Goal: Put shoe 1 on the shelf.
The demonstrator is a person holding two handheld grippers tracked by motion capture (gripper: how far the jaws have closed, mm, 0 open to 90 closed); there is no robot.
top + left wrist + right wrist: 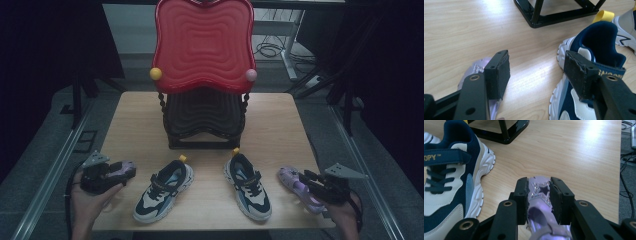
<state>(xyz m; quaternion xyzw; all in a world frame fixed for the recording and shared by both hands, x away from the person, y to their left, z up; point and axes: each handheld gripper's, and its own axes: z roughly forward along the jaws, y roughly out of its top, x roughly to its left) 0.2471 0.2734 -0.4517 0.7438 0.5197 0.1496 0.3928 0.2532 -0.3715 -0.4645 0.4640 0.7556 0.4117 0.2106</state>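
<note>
Dark surroundings frame a pale wooden table [280,125] that fills the middle of the high view, with a black rack [204,122] topped by a red wavy tray [202,45] standing at its far centre. Two navy-and-white sneakers lie toward the near edge: the left sneaker [162,191] in the lower centre-left of the frame, the right sneaker [248,186] in the lower centre-right, well apart from each other. At the lower left, the left gripper [120,172] sits over a lilac sandal [125,169] by the table's left edge; in the left gripper view its jaws stand wide, the lilac sandal [477,71] lying under the left-hand jaw and the left sneaker [596,45] behind the right-hand one, nothing between the pads but bare wood. At the lower right, the right gripper [306,176] hovers over a second lilac sandal [296,185] just beside the right sneaker. In the right gripper view its jaws stand narrow to either side of the star-trimmed strap of the second lilac sandal [541,192], close along it; whether the pads press on it cannot be told.
</note>
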